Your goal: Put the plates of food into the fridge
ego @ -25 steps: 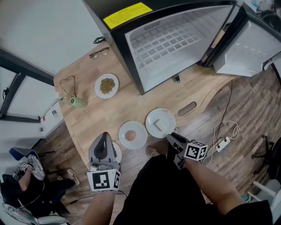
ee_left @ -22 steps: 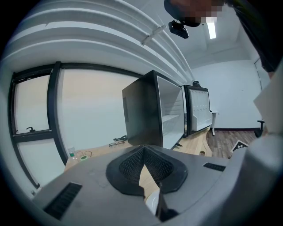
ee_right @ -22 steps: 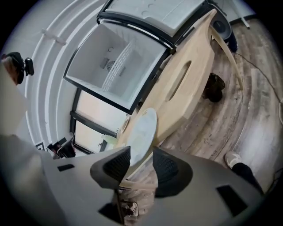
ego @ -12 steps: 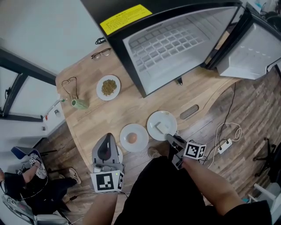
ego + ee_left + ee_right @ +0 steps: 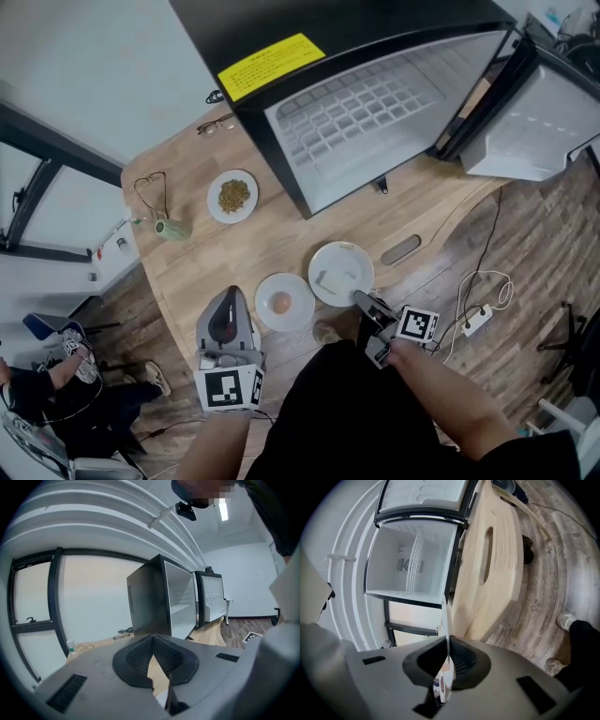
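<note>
Head view, from the left: a plate of brown grainy food [image 5: 232,195] sits well back on the wooden table [image 5: 272,239]. Nearer the front edge is the left gripper [image 5: 228,298], its jaws met at the tips with nothing between them. Just beside it is a plate with what looks like an egg [image 5: 284,302], though it is small from here. Next comes the white plate [image 5: 341,273], round and shallow, carrying a pale block; its rim is almost against the egg plate's. The right gripper [image 5: 359,297] is at that plate's near-right rim; its jaws are closing, and the pads press the thin edge between them. The tabletop from this plate to the fridge [image 5: 366,103] is bare. The fridge stands open with a white wire shelf showing, and its door [image 5: 544,122] is swung wide to the right.
</note>
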A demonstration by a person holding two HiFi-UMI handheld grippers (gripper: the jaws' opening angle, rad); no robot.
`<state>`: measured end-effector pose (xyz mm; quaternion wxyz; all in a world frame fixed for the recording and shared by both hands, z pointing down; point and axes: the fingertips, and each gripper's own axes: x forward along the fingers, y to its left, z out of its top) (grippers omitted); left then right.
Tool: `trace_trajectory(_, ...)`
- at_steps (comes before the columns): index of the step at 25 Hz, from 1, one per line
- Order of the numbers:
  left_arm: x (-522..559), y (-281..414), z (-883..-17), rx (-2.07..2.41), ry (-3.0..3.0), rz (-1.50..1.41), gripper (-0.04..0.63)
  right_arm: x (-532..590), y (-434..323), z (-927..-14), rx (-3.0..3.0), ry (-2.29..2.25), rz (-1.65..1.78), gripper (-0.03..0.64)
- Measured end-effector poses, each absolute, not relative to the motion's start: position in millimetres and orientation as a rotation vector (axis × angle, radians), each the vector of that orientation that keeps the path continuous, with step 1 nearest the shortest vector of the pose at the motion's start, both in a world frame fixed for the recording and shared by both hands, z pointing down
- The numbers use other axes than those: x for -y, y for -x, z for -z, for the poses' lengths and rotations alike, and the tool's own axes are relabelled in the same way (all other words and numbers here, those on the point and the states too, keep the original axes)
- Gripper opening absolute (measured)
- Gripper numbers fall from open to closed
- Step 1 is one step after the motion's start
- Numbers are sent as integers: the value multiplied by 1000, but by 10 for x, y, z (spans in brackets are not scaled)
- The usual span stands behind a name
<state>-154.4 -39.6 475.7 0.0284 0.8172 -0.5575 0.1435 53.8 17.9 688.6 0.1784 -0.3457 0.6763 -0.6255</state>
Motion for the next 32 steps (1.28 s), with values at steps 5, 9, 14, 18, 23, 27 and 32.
trace_trajectory(5,432,1505,-4715,1730,-2527,-425,3,-140,-568,-6681,-1894,932,1768,34)
trace_trajectory(9,459,1478,-4670,1743,-2521,-407,3,-110,-653,-6551,-1911,935,1771,34)
trace_trajectory(14,522,1402,-4575,1755,-2525,-378,3,-35,-800,-6367,-1918,936,1763,34)
trace_trajectory(18,617,1320,-4469,1768,-2536,-340,3,46,-868,-6174,-1959,922,1741,34)
trace_trajectory(23,733,1203,-4380,1772,-2542,-301,3,199,-1028,-5963,-2007,930,1694,34)
trace_trajectory(27,812,1150,-4320,1783,-2538,-284,3,352,-1139,-5802,-2047,936,1661,34)
trace_trajectory(32,905,1127,-4215,1807,-2538,-273,3,571,-1206,-5611,-2047,915,1642,34)
